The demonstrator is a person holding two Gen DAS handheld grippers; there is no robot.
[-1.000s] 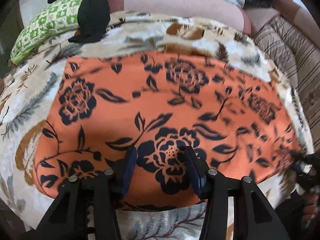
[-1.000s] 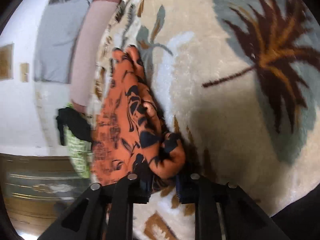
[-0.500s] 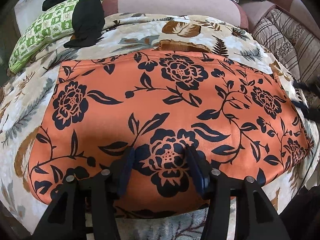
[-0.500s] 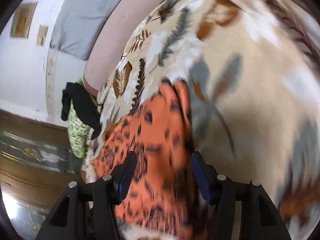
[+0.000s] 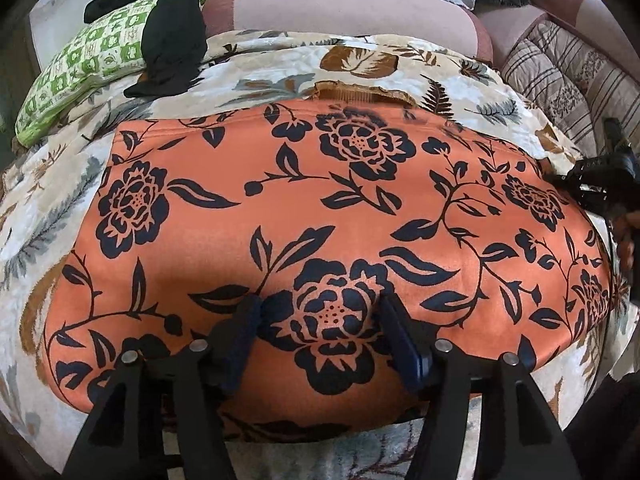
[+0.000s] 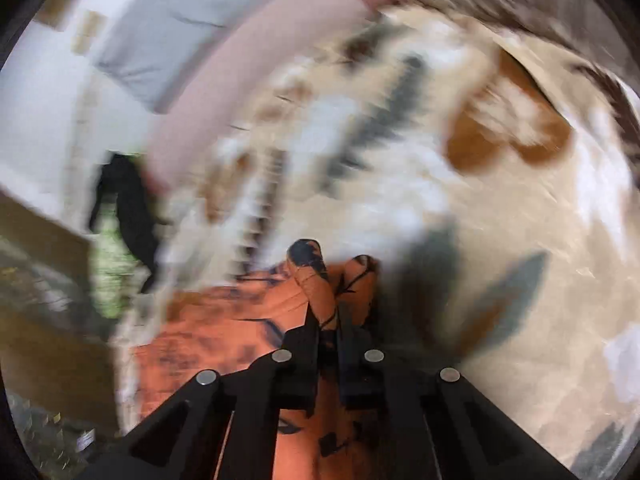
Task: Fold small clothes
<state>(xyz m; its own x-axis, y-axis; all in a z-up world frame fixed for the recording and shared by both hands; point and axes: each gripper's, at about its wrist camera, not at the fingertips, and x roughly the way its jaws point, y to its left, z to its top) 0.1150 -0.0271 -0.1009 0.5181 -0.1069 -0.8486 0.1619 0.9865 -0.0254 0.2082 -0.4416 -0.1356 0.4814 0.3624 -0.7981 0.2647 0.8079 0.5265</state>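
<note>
One orange black-flowered garment (image 5: 320,208), spread flat.

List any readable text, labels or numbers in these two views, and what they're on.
None readable.
Green checked pillow: small printed motifs in the squares, too small to tell whether any are letters.
Orange floral cloth: flowers and leaves only, no lettering.
Right wrist view: motion-blurred; the wall plaques show nothing legible.

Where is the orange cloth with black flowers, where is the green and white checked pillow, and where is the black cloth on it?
orange cloth with black flowers (image 5: 320,216): left wrist view, its flat middle.
green and white checked pillow (image 5: 86,66): left wrist view, its top face.
black cloth (image 5: 172,36): left wrist view, its draped middle.
</note>
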